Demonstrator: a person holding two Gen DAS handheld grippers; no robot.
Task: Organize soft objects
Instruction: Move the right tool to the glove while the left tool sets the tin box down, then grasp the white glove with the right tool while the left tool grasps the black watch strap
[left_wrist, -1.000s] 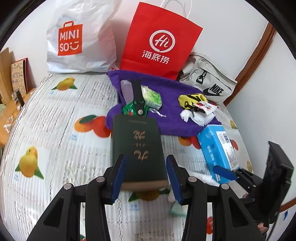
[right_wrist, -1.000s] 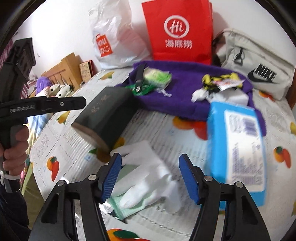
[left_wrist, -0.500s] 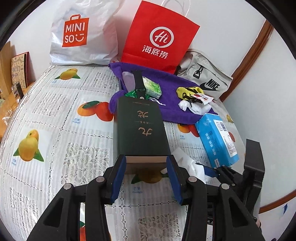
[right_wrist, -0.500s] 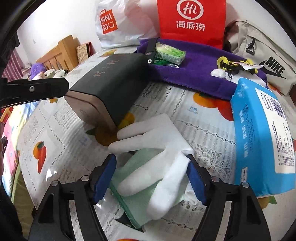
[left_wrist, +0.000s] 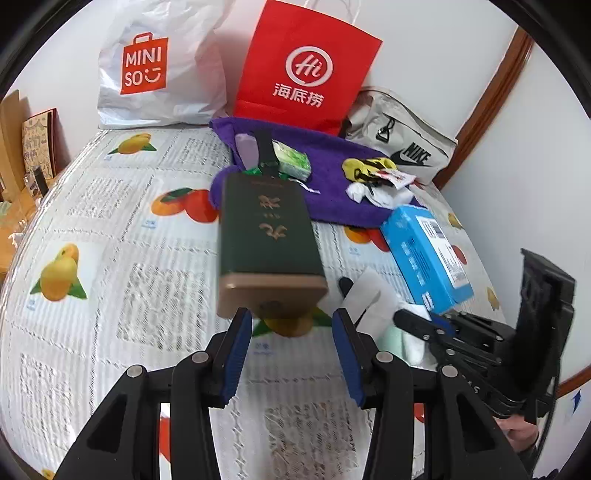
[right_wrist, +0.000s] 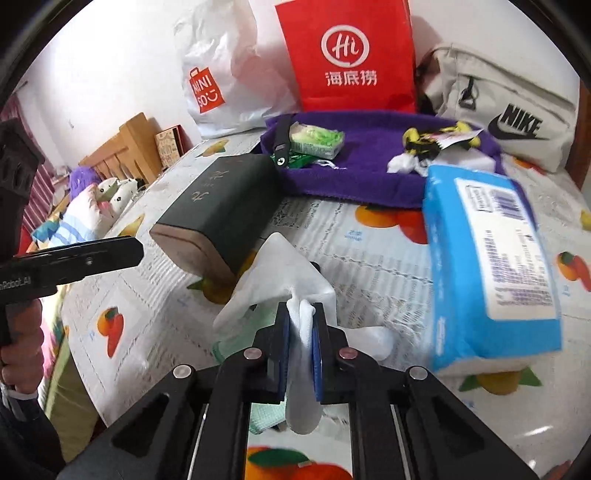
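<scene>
Right gripper (right_wrist: 300, 325) is clenched on the white glove (right_wrist: 280, 280), which is lifted partly off the fruit-print tablecloth (right_wrist: 369, 251) beside the blue tissue pack (right_wrist: 491, 266). Left gripper (left_wrist: 291, 336) is spread apart, holding nothing, just short of the dark green box (left_wrist: 266, 236).

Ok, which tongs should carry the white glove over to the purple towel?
Right. The right tongs are already shut on the white glove, lifted off the green cloth. The left tongs are open and empty, facing the dark box. The purple towel lies straight ahead.
</scene>
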